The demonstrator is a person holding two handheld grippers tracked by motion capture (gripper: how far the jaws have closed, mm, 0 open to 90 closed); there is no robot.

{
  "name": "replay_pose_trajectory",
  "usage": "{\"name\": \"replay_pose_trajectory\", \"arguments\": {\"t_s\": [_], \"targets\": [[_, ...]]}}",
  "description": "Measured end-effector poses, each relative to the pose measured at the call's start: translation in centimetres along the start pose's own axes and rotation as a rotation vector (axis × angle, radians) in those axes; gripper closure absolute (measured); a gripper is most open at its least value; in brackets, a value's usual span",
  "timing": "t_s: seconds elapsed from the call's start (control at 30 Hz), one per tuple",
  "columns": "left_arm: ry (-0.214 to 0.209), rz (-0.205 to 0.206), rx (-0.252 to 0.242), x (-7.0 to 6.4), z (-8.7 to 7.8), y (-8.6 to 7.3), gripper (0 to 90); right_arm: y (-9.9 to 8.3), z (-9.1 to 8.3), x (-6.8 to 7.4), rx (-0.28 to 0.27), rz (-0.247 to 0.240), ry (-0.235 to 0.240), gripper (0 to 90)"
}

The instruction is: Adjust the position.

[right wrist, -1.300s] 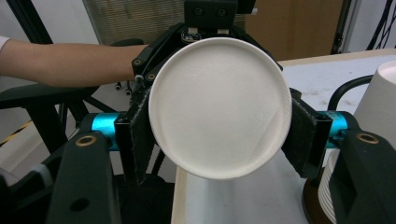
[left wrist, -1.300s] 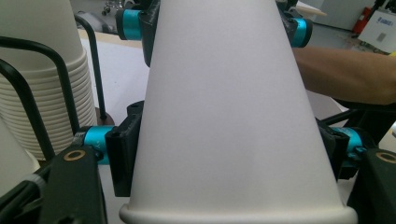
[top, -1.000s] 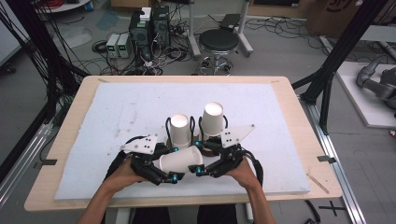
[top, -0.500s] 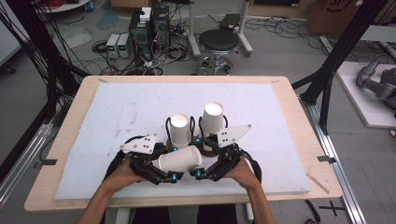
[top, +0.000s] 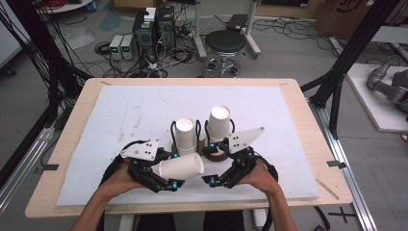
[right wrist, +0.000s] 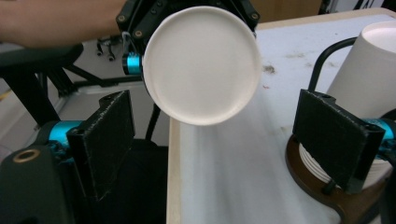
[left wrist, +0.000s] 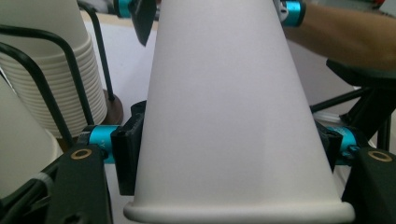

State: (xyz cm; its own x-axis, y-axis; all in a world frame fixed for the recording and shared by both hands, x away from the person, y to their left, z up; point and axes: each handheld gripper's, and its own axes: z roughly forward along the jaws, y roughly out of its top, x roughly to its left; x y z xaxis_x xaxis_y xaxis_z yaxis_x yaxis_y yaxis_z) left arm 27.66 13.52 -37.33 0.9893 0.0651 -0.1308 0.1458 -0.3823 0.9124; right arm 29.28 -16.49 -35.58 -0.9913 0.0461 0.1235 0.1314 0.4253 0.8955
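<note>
Left gripper grips paper cup sideways; right gripper open alongside.

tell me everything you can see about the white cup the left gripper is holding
The white cup looks like plain paper, tapered, with a rolled rim and a flat closed base. It lies on its side above the white mat, clamped across its wide end by the left hand-held gripper. Its base points at the right hand-held gripper, whose jaws stand open and apart from it.
</note>
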Motion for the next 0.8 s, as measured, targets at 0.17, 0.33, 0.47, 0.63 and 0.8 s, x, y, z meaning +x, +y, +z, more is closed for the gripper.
{"name": "replay_pose_trajectory", "arguments": {"t_s": [0.17, 0.33, 0.47, 0.63, 0.8], "targets": [[0.016, 0.012, 0.105, -0.2, -0.7, 0.6, 32.0, 0.6, -0.2, 0.1, 0.06, -0.026, -0.006, 13.4], [0.027, 0.014, 0.187, -0.2, -1.2, 1.2, 32.0, 1.1, 0.4, 0.1, 0.152, -0.055, -0.007, 13.4], [0.027, 0.021, 0.255, -0.2, -1.2, 1.6, 32.0, 1.4, 1.0, 0.1, 0.22, -0.068, -0.011, 13.4], [0.032, 0.023, 0.344, -0.1, -1.0, 2.2, 32.0, 2.1, 2.0, 0.1, 0.32, -0.096, -0.009, 13.4], [0.043, 0.025, 0.422, 0.1, -0.8, 2.5, 31.9, 2.8, 2.6, 0.1, 0.424, -0.118, -0.03, 13.4]]}}
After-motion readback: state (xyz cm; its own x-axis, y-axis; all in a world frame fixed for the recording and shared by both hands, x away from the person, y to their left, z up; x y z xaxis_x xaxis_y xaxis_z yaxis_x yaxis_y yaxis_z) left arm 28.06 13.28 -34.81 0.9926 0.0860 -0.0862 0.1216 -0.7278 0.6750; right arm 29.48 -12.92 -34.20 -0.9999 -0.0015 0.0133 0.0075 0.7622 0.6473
